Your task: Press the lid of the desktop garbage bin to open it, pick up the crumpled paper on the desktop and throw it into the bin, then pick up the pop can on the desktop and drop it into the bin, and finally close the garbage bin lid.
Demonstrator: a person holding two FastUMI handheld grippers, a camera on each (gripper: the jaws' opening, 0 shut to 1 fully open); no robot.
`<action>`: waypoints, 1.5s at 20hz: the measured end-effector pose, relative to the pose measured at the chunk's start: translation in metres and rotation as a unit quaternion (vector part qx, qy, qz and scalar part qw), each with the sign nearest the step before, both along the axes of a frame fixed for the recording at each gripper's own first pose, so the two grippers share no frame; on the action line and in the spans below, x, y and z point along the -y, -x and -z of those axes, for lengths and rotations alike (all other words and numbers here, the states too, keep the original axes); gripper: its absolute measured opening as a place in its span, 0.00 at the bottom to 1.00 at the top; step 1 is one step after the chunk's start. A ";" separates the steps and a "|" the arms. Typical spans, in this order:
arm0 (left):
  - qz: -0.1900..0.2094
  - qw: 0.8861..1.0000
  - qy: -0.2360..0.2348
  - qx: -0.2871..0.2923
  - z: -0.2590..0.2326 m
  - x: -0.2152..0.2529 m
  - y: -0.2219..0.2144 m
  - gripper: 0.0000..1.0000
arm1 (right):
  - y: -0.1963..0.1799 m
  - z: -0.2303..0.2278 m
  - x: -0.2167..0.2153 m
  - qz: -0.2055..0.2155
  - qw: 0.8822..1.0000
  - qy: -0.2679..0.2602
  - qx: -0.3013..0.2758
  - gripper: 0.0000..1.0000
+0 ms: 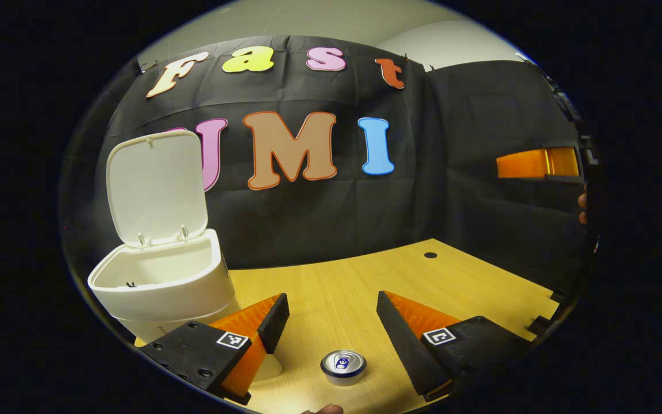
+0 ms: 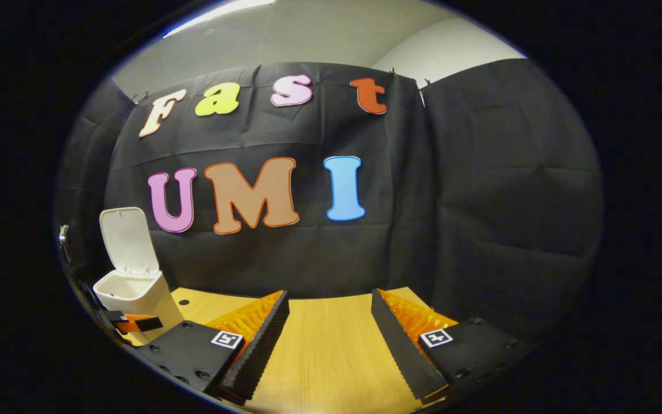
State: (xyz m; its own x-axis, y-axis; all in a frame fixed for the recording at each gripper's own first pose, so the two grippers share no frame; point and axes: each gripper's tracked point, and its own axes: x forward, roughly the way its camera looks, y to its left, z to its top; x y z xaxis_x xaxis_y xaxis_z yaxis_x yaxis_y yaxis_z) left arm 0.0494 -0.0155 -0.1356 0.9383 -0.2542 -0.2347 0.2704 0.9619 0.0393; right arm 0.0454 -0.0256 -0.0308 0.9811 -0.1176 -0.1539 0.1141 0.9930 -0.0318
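Left gripper (image 1: pixel 331 322): held low over the worktop (image 1: pixel 451 282), fingers spread wide with nothing between them. The pop can (image 1: pixel 343 365) stands upright on the worktop below the gap, nearer the camera than the fingertips and untouched.

Right gripper (image 2: pixel 330 322): fingers wide apart over bare wood, holding nothing. In the left gripper view it shows at the far right edge, raised well above the worktop, with fingertips of the person's hand (image 1: pixel 582 208) beside it.

Bin (image 1: pixel 164 284): white, on the worktop to the left, just beside the left gripper's left finger. Lid (image 1: pixel 156 187) stands upright on its rear hinge; mouth open. Inside walls visible, contents not discernible.

Worktop: light wood grain, with a small dark round hole (image 1: pixel 430 255) toward the back.

Room: black cloth wall behind and to the right; pale wall and ceiling above.
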 end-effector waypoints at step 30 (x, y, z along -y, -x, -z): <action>0.019 0.980 -0.024 -0.195 0.173 0.012 0.006 0.79 | 0.043 0.034 0.031 0.040 0.997 0.038 -0.062 0.96</action>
